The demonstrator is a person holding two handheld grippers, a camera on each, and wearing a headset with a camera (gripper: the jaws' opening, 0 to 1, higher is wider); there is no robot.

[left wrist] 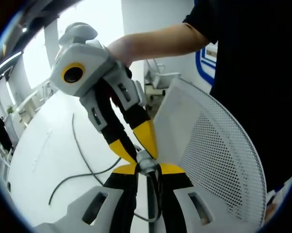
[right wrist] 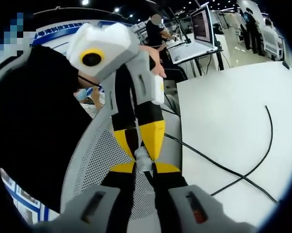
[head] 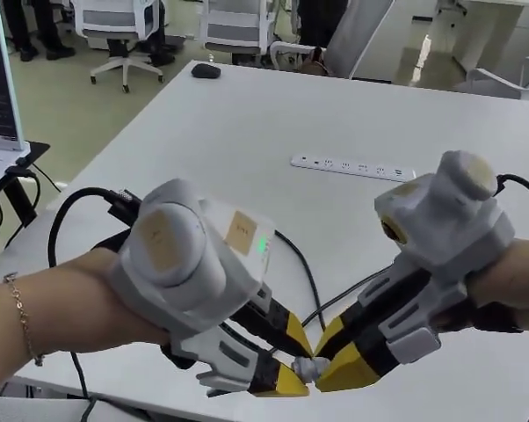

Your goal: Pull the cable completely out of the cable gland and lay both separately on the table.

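Where the grippers meet: lower centre of the head view. The left gripper [head: 291, 356] enters from the lower left and the right gripper [head: 336, 352] from the lower right, yellow tips converging.
Cable gland, head view: a small grey piece [head: 310, 367] pinched between the two sets of tips, over the near edge of the white table [head: 247, 132]. Contact with the table cannot be confirmed.
Cable, head view: a black cable [head: 309, 280] crosses the table towards the tips. Its entry into the gland is hidden.
Other items: power strip [head: 352, 166] at centre right and mouse [head: 206, 70] at the top, both well apart from the work.
Left gripper view, jaws: own jaws at bottom centre are nearly closed, tips on the gland, with a black strand running back between them. The right gripper reaches in from the upper left, its jaws likewise pinched on the gland's far end.
Left gripper view, surroundings: mesh chair back [left wrist: 214, 145] at right.
Right gripper view, jaws: own jaws at bottom centre are drawn to a narrow gap with the gland at their tips. The left gripper comes down from the top, closed on the opposite end.
Grip detail: it cannot be told whether either tool bears on the cable itself rather than the gland body.
Progress: judged early. Both grips are made, but the cable is apparently not yet out of the gland.
Outstanding: draw the cable fully clear, then lay gland and cable apart on the table.
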